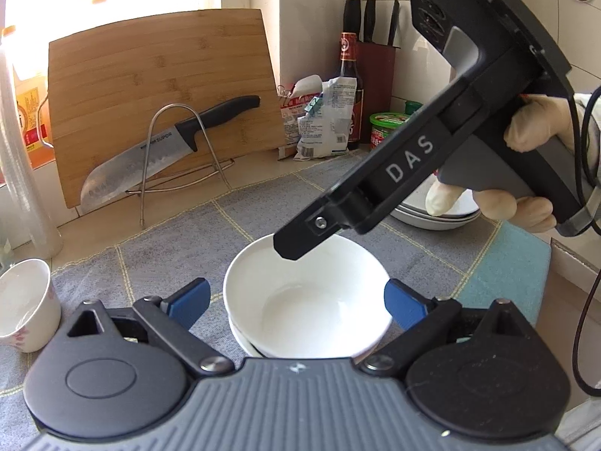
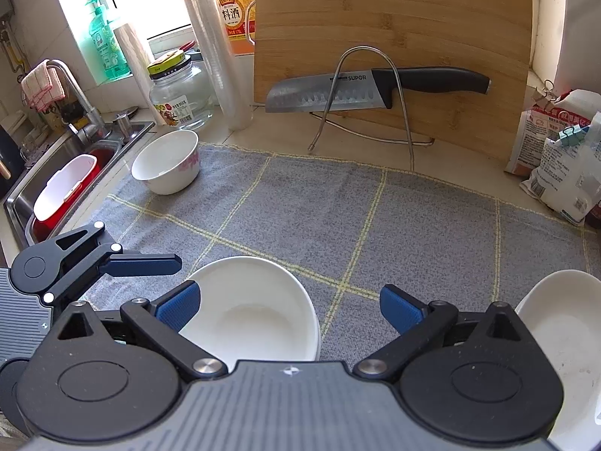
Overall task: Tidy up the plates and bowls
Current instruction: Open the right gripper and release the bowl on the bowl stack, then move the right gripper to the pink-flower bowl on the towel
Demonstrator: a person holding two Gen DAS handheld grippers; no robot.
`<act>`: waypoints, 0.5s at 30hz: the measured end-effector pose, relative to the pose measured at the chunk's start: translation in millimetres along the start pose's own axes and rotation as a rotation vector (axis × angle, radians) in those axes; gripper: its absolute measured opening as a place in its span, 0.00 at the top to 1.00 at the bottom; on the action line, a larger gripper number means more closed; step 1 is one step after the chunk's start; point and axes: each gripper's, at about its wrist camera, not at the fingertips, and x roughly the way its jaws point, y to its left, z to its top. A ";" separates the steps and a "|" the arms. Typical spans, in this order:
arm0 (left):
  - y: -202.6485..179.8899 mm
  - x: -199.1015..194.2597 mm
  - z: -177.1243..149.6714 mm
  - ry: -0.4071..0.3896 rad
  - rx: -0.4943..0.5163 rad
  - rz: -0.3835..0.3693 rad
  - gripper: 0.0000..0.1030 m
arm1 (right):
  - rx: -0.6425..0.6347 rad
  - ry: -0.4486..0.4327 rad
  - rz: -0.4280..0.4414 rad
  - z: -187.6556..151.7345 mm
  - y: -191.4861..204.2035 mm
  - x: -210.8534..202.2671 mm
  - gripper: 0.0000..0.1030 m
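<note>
Nearest the left wrist camera, the left tool stands wide open, its blue pads on either side of the stacked white bowls without touching them; one bowl sits nested in another, which suggests the stacking step is in hand. Across the desk a gray checked cloth cushions the crockery. At twelve o'clock a bamboo cutting board leans on the wall, probably parked to dry, with a knife held in a wire rack before it. The right tool is likewise open and holds nothing, hanging over the bowls' far rim. Plates are piled at three o'clock in the left view, behind the gloved right hand. A flowered bowl waits apart at ten o'clock in the right view, close to the cloth's edge and the sink. Open cloth between it and the stack leaves free room for carrying.
</note>
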 end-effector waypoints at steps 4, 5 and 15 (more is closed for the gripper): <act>8.9 -11.7 -5.1 -0.012 -0.022 0.068 0.04 | -0.037 -0.010 -0.001 9.0 8.9 3.4 0.00; 12.7 -14.5 -7.0 -0.013 -0.034 0.087 0.04 | -0.048 -0.009 0.003 11.5 11.9 5.0 0.00; 69.9 -29.1 -35.1 0.030 -0.183 0.369 0.04 | -0.158 -0.005 0.048 37.2 52.5 21.8 0.00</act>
